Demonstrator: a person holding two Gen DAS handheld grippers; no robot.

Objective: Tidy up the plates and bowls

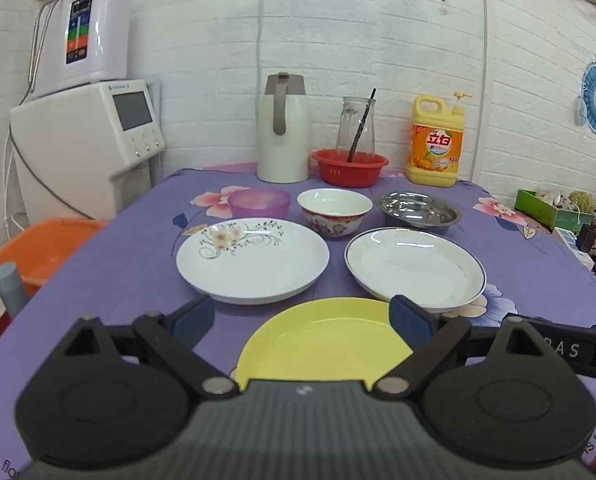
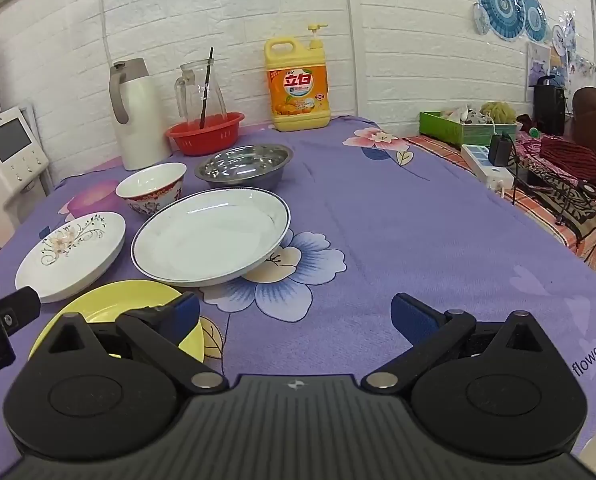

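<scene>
Yellow plate (image 1: 322, 340) sits at 6 o'clock under the left gripper (image 1: 304, 316), jaws apart and empty. Right gripper (image 2: 295, 316) is spread too. I'd pinch its near rim low, then stack it onto the floral plate (image 1: 253, 259) at 11 o'clock.

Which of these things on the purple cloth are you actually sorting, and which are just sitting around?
For the job:
yellow plate
flowered plate
blue-rimmed plate
patterned bowl
steel bowl
purple bowl

Just lying about:
thermos jug
glass pitcher
red basket
detergent bottle

Three bowls (image 1: 334, 211) behind two plates (image 1: 253, 259), third plate (image 1: 322, 340) nearest.
</scene>
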